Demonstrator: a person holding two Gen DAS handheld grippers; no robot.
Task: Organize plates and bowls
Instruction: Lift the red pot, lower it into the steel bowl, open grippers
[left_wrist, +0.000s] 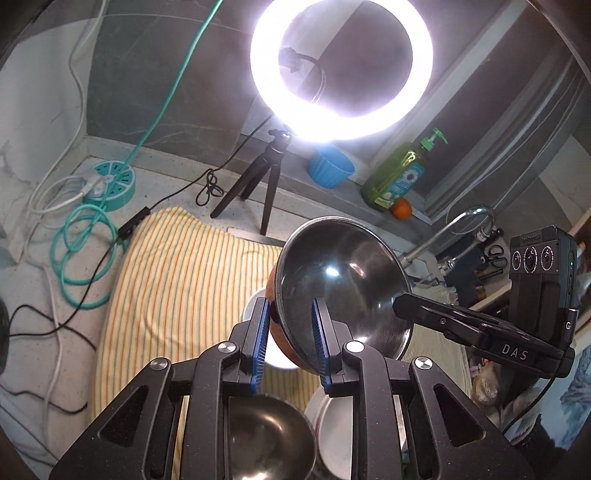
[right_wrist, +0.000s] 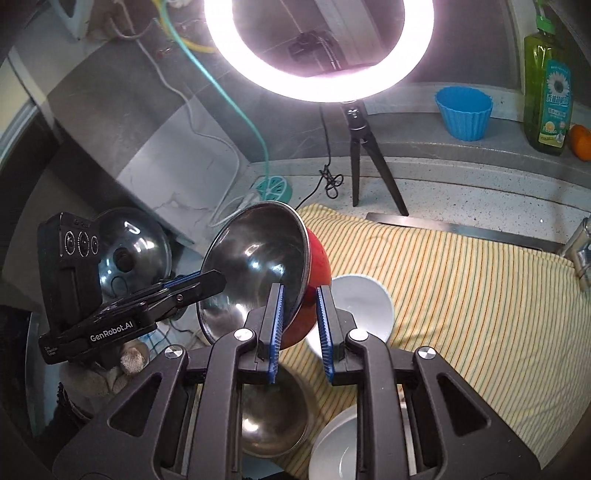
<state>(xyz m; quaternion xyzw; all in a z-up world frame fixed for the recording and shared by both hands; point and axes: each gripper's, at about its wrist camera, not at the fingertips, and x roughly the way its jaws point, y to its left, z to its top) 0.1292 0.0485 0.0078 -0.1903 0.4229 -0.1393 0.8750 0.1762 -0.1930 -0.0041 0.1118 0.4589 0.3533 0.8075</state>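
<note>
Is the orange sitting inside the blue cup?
No, the orange sits on the ledge beside the green soap bottle, apart from the blue cup.

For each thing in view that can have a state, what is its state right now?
Red bowl with steel inside: lifted, tilted, held at two rim spots.
Left gripper: shut on its rim.
Right gripper: shut on its rim.
Ring light: on.
White bowl: upright on the striped yellow towel.
Small steel bowl: upright, empty.
</note>
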